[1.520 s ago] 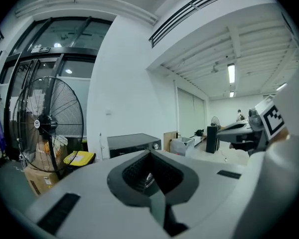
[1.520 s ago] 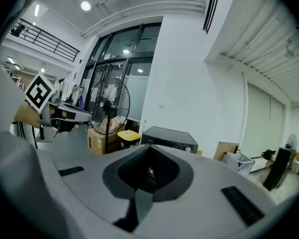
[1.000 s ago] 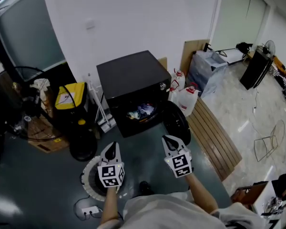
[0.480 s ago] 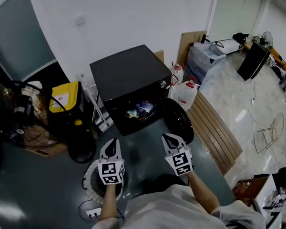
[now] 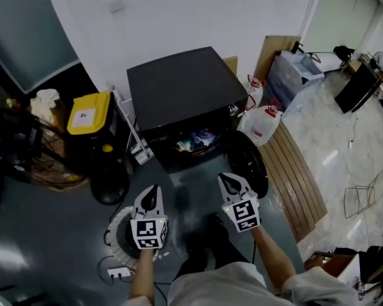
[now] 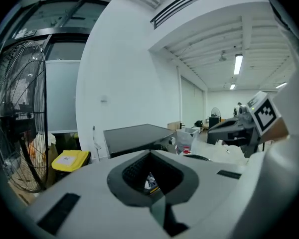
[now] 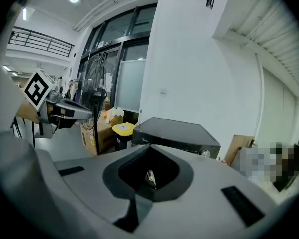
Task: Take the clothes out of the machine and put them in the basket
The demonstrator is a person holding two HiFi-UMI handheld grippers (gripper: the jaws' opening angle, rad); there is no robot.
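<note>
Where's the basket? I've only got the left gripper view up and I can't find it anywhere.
Observer: The head view shows a white round basket on the floor, right under the left gripper and partly hidden by it.
Operator: Okay. Which way does the machine's door swing?
Observer: The round door hangs open at the right of the machine, so the front opening is uncovered.
Operator: Anything down low I should watch for?
Observer: A white power strip with its cable lies beside the basket, on the side nearest you.
</note>
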